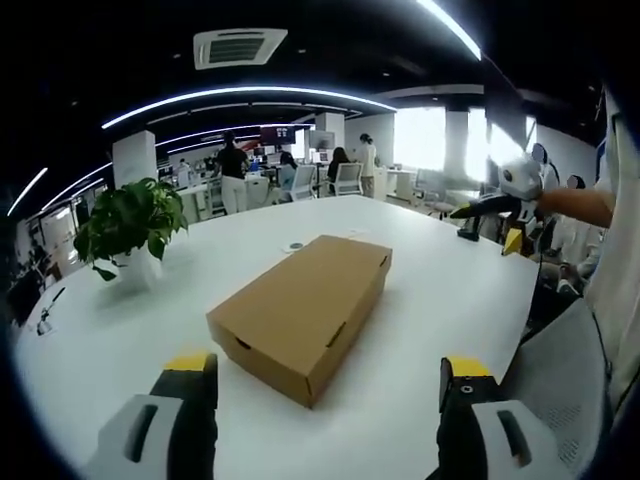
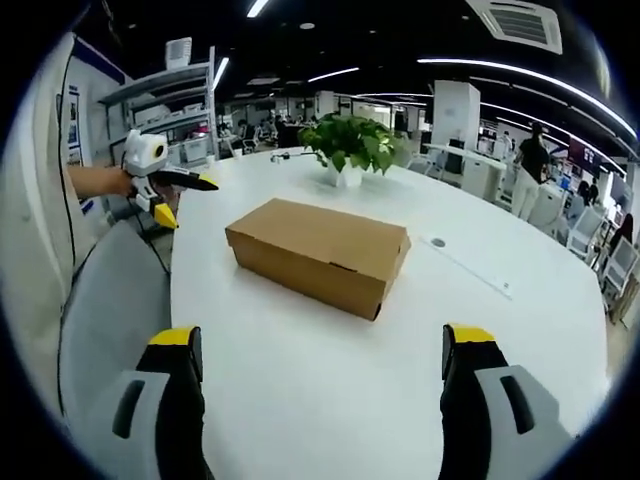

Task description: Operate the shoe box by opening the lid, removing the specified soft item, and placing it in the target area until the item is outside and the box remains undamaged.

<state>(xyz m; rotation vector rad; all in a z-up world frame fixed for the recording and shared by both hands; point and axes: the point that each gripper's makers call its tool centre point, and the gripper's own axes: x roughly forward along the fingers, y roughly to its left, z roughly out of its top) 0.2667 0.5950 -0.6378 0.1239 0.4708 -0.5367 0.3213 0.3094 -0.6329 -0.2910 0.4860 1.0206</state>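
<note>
Squarely on the white table (image 1: 420, 300), closed plain-brown shoe box (image 1: 300, 315); each hand-held gripper (image 1: 328, 390) released.

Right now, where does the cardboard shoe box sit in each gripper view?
Left gripper view: the shoe box lies closed at centre, on the white table, between and above the left gripper.
Right gripper view: the shoe box lies at centre, above the right gripper.
Shared landmark: the potted plant beyond the box.
</note>
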